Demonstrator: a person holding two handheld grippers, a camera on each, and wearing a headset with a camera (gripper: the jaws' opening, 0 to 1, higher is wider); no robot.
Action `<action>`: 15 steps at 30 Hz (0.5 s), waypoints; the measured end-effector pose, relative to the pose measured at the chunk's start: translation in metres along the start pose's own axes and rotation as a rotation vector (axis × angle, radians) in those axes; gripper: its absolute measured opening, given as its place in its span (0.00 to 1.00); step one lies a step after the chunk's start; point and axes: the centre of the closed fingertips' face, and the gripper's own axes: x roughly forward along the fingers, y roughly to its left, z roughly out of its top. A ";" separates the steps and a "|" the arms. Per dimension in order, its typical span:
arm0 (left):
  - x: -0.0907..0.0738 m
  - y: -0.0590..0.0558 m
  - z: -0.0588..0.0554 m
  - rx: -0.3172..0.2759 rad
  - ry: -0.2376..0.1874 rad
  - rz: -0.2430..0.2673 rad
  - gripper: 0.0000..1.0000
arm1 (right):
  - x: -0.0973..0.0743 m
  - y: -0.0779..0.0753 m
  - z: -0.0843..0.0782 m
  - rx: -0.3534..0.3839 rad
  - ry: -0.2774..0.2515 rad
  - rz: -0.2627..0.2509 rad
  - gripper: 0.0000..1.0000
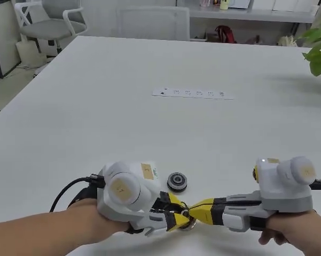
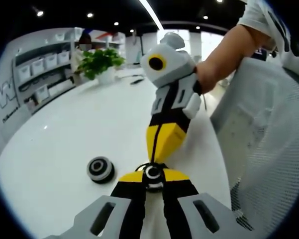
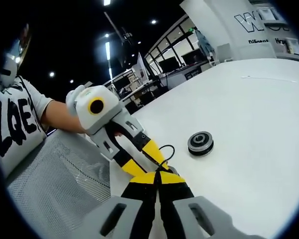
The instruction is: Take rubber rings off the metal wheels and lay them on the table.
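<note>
**Two wheels, two grippers, one ring in the pinch**

Count two wheels. Find the held wheel (image 2: 152,173) clamped between the jaws of the left gripper (image 1: 177,214), low over the near edge of the surface (image 1: 149,122). Find the loose wheel (image 1: 177,181) lying flat just beyond, apart from both grippers, dark around its rim.

Count two grippers, meeting tip to tip at the held wheel. See the jaws of the right gripper (image 3: 159,175) pinched together on a thin black ring (image 3: 165,149), looped up just above the held wheel. Cannot tell how far off the wheel.

Count one power strip (image 1: 192,94) mid-surface, well apart from the work, with a row of sockets. Count one leafy plant (image 1: 320,48) at the far right edge. Count two chairs past the far edge: a grey chair (image 1: 48,18) and a white chair (image 1: 152,24).

Read "ZQE" in large black letters on the person's white shirt (image 3: 12,124), cut off at the side. Read a large "W" on the wall (image 3: 249,20); cannot read the smaller words near it. Note tan stickers on both gripper housings in the head view, marks too small to read.
</note>
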 end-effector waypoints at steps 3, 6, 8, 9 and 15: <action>0.000 0.000 0.000 0.001 0.001 0.002 0.12 | -0.001 -0.005 -0.001 -0.003 -0.001 -0.015 0.00; 0.000 0.001 0.000 -0.002 -0.002 0.002 0.12 | -0.001 -0.006 -0.002 -0.008 0.004 -0.023 0.00; 0.000 0.001 0.001 0.004 -0.003 0.004 0.12 | -0.001 -0.006 -0.003 -0.005 0.005 -0.022 0.00; 0.001 0.001 0.001 0.003 -0.005 0.006 0.12 | -0.002 -0.008 -0.003 -0.009 0.007 -0.025 0.00; 0.001 0.001 0.001 0.010 -0.009 -0.002 0.13 | -0.003 -0.011 -0.004 -0.002 0.004 -0.031 0.00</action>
